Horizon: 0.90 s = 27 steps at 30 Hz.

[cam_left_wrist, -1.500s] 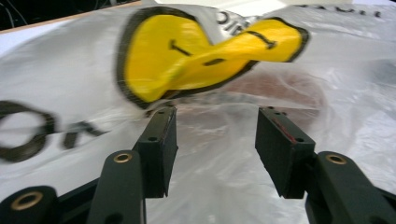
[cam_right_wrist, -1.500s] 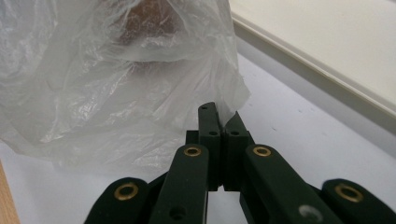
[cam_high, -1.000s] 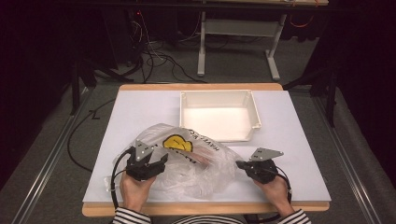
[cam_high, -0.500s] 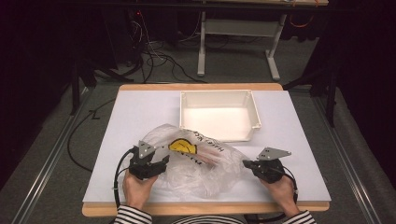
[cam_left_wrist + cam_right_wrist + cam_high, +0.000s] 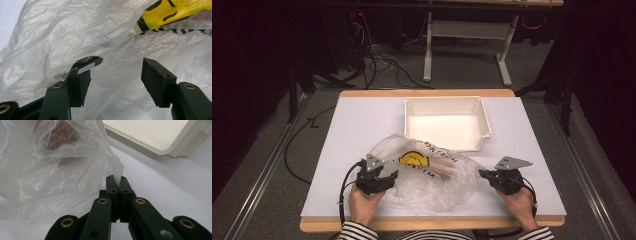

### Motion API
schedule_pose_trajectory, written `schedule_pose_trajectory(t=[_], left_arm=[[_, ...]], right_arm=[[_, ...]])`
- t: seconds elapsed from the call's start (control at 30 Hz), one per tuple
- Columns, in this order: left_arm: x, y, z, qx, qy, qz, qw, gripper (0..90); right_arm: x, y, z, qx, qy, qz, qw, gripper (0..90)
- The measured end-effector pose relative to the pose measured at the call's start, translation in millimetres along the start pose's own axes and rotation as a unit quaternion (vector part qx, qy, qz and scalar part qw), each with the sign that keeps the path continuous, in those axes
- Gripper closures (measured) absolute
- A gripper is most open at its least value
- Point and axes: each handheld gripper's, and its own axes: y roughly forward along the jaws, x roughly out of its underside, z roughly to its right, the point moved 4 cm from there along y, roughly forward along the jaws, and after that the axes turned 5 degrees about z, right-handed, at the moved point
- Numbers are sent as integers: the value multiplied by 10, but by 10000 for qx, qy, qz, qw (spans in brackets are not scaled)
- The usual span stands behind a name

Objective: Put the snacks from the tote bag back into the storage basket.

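Observation:
A crumpled clear plastic bag (image 5: 432,182) with a yellow smiley print (image 5: 413,159) lies on the white table near its front edge. Something brownish (image 5: 60,135) shows through the film. My left gripper (image 5: 391,174) is at the bag's left side. Its jaws stand open, with bag film (image 5: 117,50) bulging between and beyond them and neither pad pressing on it. My right gripper (image 5: 483,174) is at the bag's right end. It is shut (image 5: 116,178), with the thin edge of the bag pinched between its tips.
A white empty tray (image 5: 447,102) stands behind the bag at the middle back of the table, and its corner (image 5: 180,150) lies just beyond my right gripper. Bare white table surface (image 5: 362,125) lies to the left. Table legs and cables are on the dark floor beyond.
My right gripper has moved to the right with the bag's edge, drawing the film out that way. My left gripper has sunk a little against the bag.

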Motion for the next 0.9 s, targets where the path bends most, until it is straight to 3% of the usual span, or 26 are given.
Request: schedule_pose_trajectory(t=[0.5, 0.67, 0.9], left_arm=[[93, 138, 95, 200, 16, -182, 9996, 436], [155, 222, 162, 345, 54, -280, 9990, 436], [193, 251, 186, 350, 81, -279, 9990, 438]], right_arm=[[52, -9, 178, 146, 225, 37, 9996, 899], [68, 23, 275, 205, 415, 67, 9989, 898], [75, 82, 324, 275, 465, 46, 9985, 898]])
